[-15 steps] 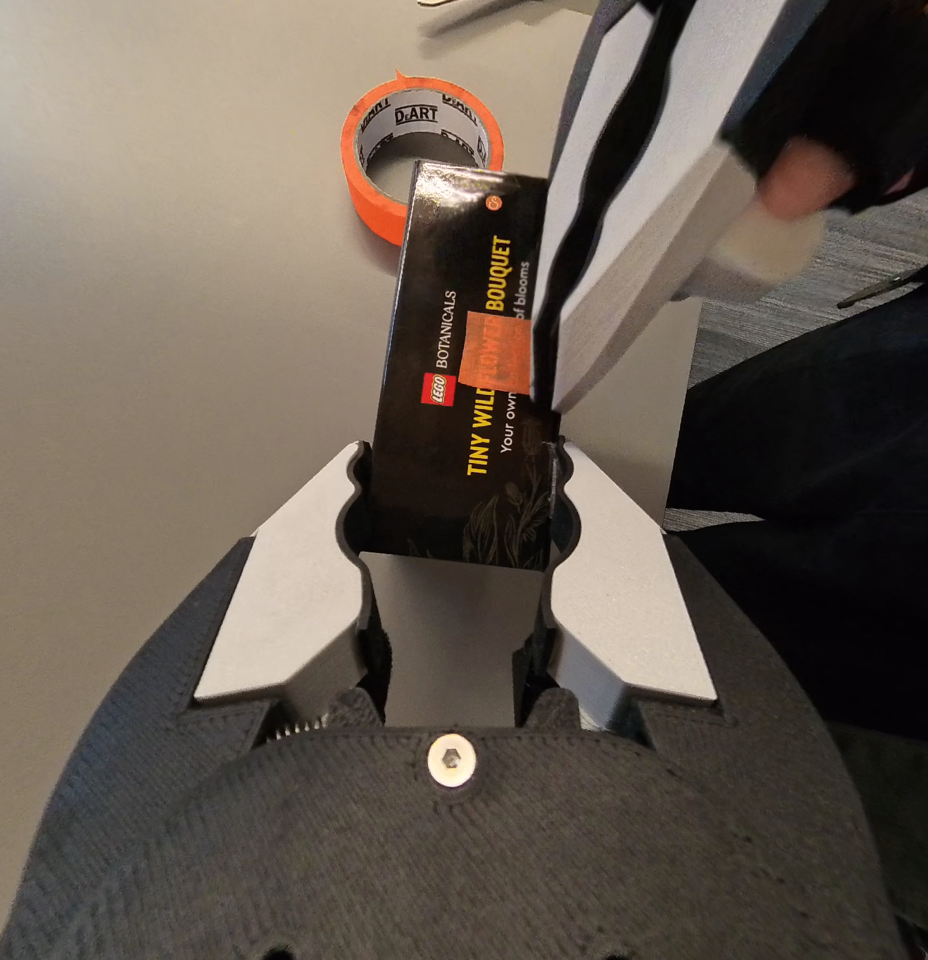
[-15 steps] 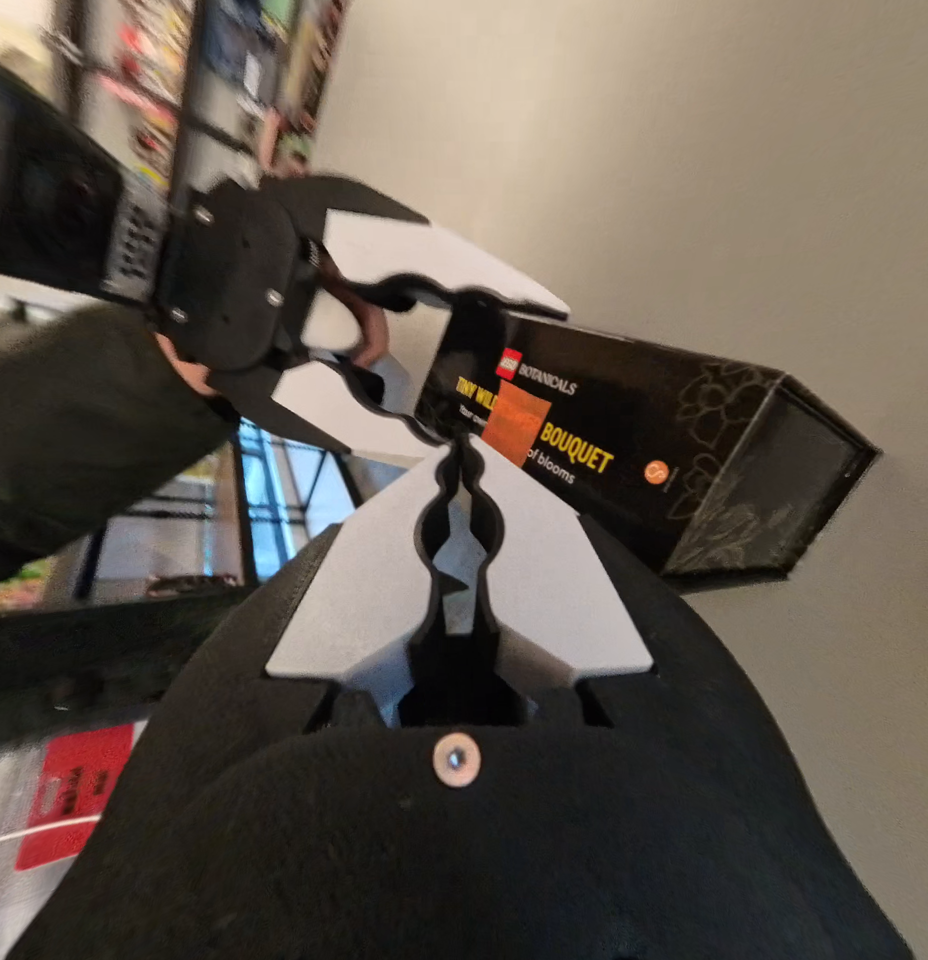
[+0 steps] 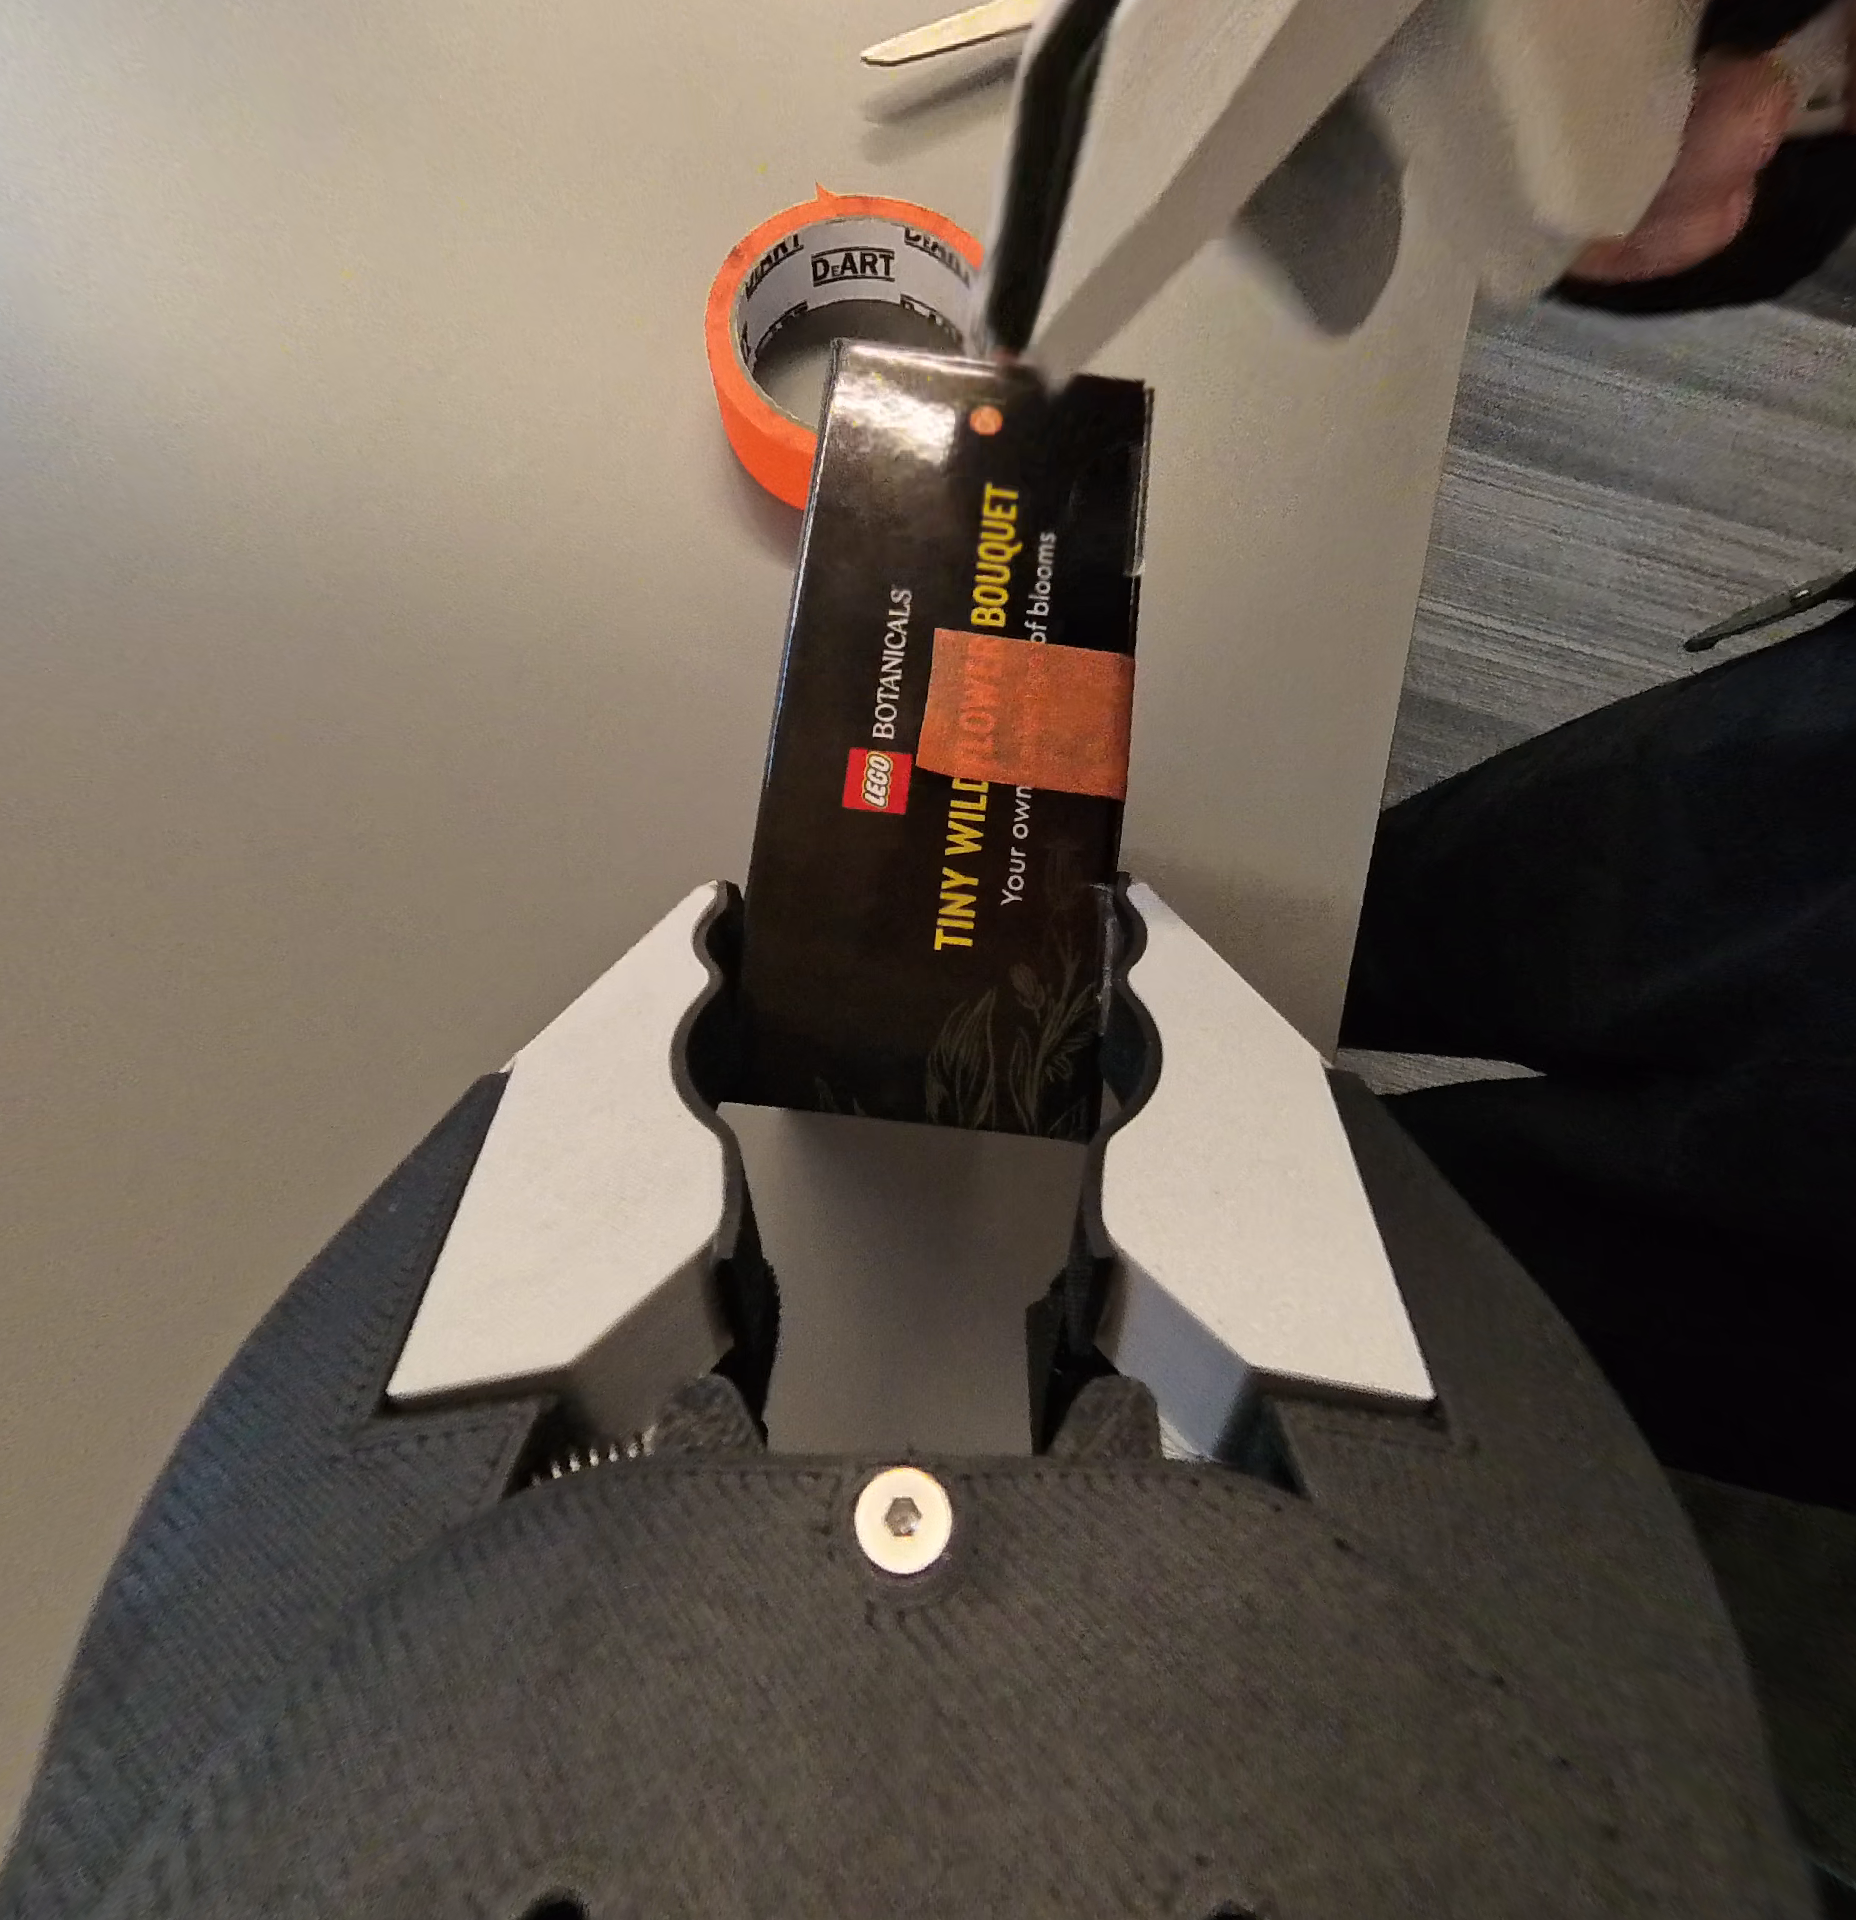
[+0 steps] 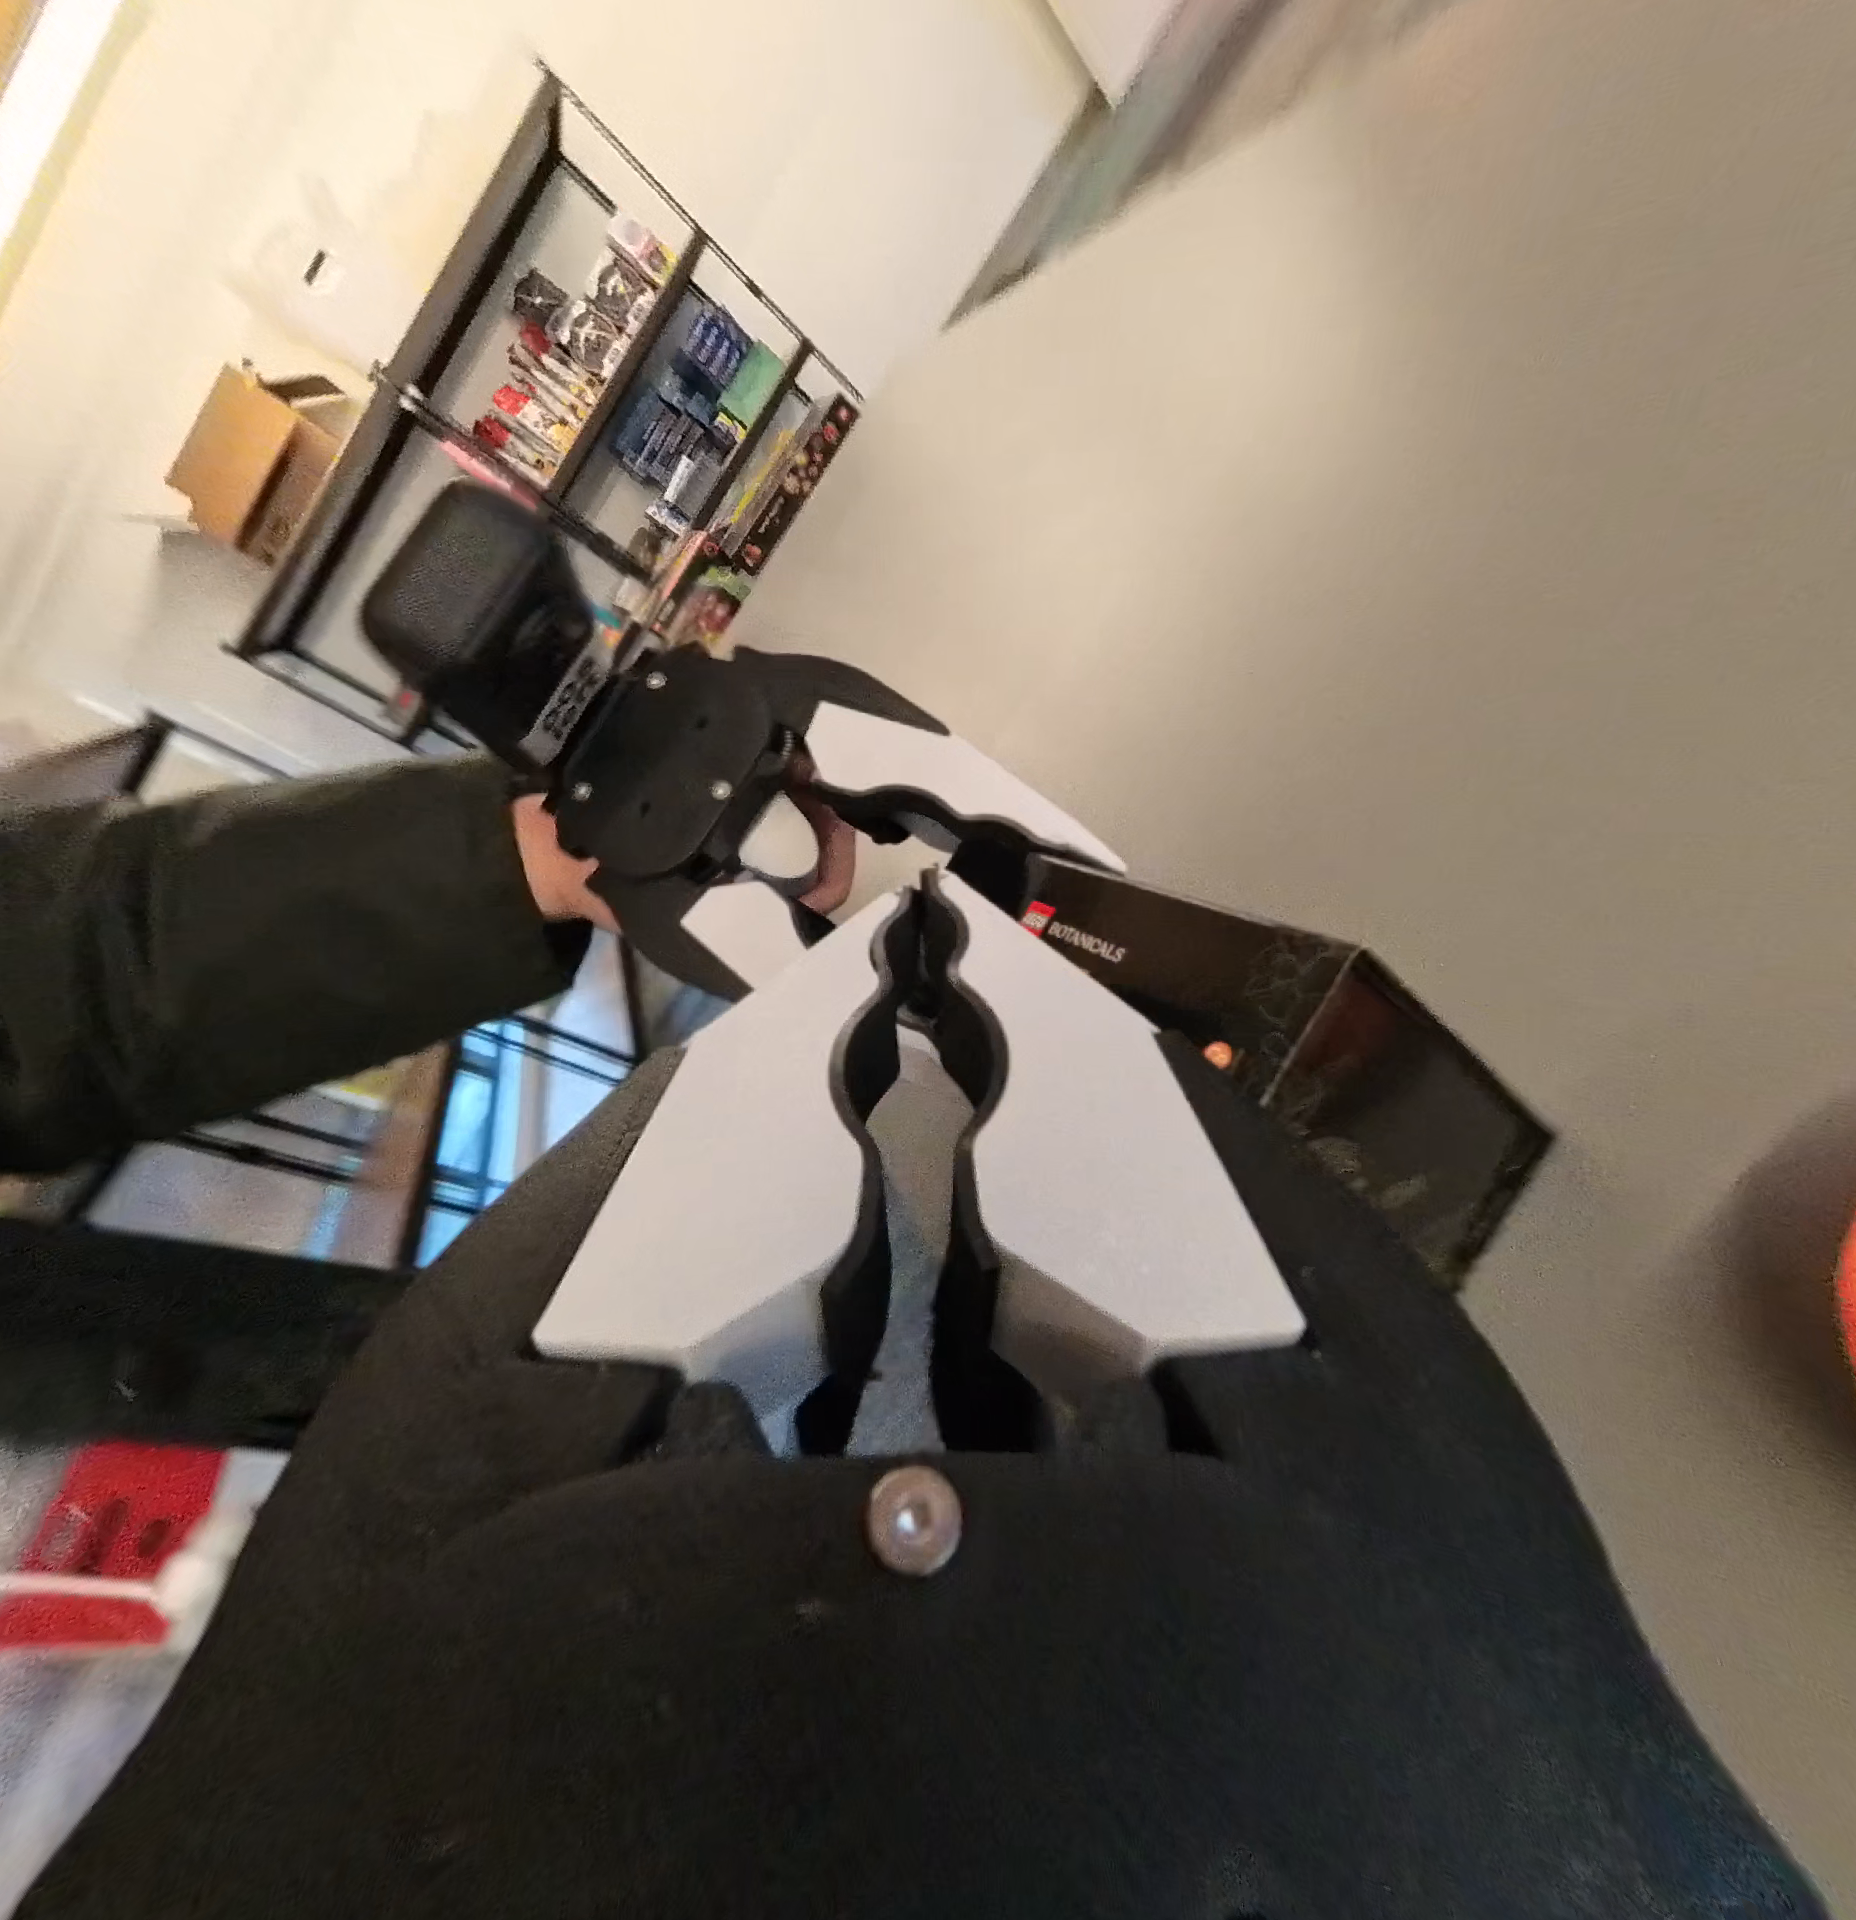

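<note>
Box: a long black glossy cardboard box (image 3: 945, 748) with yellow and white lettering and a strip of orange tape (image 3: 1023, 717) stuck across its top face; it is held out over the pale grey tabletop (image 3: 332, 623), near the edge.
Handling: it looks light and hollow, stiff along its edges but likely to dent if squeezed on the broad faces; the gloss may make it a little slippery. The narrow long sides, close to one end, seem the safest place to take hold.
Left gripper: the left gripper (image 3: 919, 997) has its grey fingers (image 3: 591, 1153) spread about the box's width and pressed to the two long sides of the near end, gripping it.
Right gripper: the right gripper (image 4: 929, 894) has its fingers brought together, tips almost touching, nothing between them. In the left wrist view its tips (image 3: 1007, 343) sit at the box's far top edge, touching or just off; blur hides which.
Box against right fingers: in the right wrist view the box (image 4: 1215, 997) lies just beyond and partly behind them, its dark end face turned toward the tape roll.
Nearby: a roll of orange tape (image 3: 758, 416) lies flat on the tabletop just past the box's far end.
</note>
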